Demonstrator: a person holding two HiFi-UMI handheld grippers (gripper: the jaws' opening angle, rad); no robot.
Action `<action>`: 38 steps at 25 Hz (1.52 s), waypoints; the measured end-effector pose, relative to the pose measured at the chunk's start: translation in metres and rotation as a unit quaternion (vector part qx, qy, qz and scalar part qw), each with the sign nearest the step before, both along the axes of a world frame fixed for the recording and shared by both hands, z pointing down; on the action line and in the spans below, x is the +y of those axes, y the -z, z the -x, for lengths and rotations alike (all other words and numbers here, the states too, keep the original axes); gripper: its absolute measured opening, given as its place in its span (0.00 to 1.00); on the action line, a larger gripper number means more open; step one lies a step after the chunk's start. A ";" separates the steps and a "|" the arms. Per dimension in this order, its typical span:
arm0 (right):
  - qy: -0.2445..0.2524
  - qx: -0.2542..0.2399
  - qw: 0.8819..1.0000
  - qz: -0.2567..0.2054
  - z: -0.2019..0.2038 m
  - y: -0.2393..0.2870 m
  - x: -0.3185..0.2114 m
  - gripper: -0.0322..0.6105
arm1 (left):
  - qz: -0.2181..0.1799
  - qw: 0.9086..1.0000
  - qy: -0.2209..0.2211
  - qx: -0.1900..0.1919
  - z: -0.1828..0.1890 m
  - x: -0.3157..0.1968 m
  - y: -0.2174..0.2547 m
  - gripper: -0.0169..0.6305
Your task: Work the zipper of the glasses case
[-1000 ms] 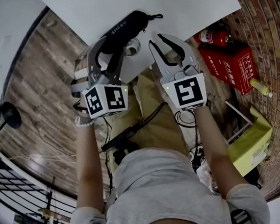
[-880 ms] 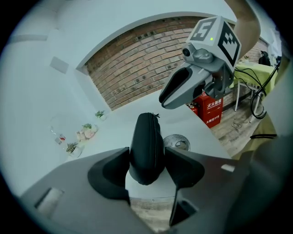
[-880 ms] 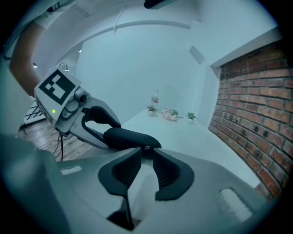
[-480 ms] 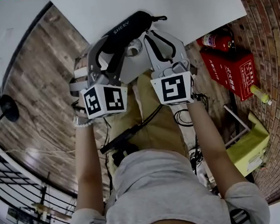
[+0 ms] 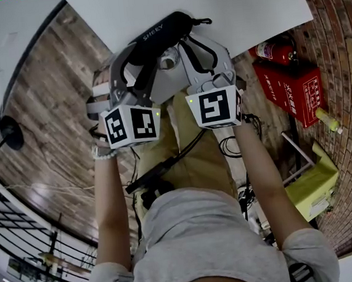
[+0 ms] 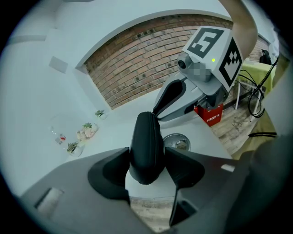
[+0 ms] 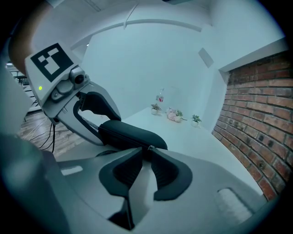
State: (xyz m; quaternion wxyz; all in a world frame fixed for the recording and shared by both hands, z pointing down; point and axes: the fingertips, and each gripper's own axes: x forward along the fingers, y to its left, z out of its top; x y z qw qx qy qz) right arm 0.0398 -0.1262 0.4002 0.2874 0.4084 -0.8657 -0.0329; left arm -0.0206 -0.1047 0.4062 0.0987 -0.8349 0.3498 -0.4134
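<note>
Head view: arms outstretched, left gripper [image 6: 146,161] fingers clamp glasses case [image 5: 165,30], right gripper [image 7: 147,154] fingers pinch zipper pull [image 7: 149,147].

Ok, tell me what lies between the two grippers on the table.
A round metal disc sits there, near the black case; the head view shows it.

glasses case [image 5: 160,36]: on table [image 5: 243,0] | left claw [image 6: 147,155]: case's left end | right claw [image 7: 146,151]: zipper pull [image 7: 149,146]

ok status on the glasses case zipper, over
left claw clamped across glasses case. right claw tips shut on zipper pull at the other end. in the way: only the left claw's own grip.
</note>
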 end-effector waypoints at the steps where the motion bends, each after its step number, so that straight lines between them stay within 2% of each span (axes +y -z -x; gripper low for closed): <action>1: -0.001 0.001 1.000 -0.001 -0.001 0.000 0.000 0.14 | 0.000 1.000 0.000 0.000 0.000 0.000 0.000 0.41; 5: -0.017 -0.006 1.000 0.003 -0.006 -0.002 -0.003 0.10 | 0.000 1.000 0.000 0.000 -0.001 0.000 0.000 0.41; 16: -0.032 -0.012 0.999 -0.002 -0.006 0.001 -0.004 0.10 | 0.000 1.000 0.000 -0.001 0.000 0.000 0.001 0.41; 24: -0.023 -0.042 0.999 -0.004 -0.003 0.008 -0.004 0.10 | -0.001 1.000 0.000 -0.001 0.001 0.000 0.000 0.41; 34: -0.023 -0.043 0.999 -0.005 -0.002 0.011 -0.006 0.09 | -0.002 1.000 -0.001 -0.006 0.002 -0.001 0.000 0.41; 38: -0.025 -0.028 0.999 -0.004 -0.004 0.006 -0.007 0.10 | -0.005 1.000 -0.003 -0.010 0.001 -0.001 -0.001 0.41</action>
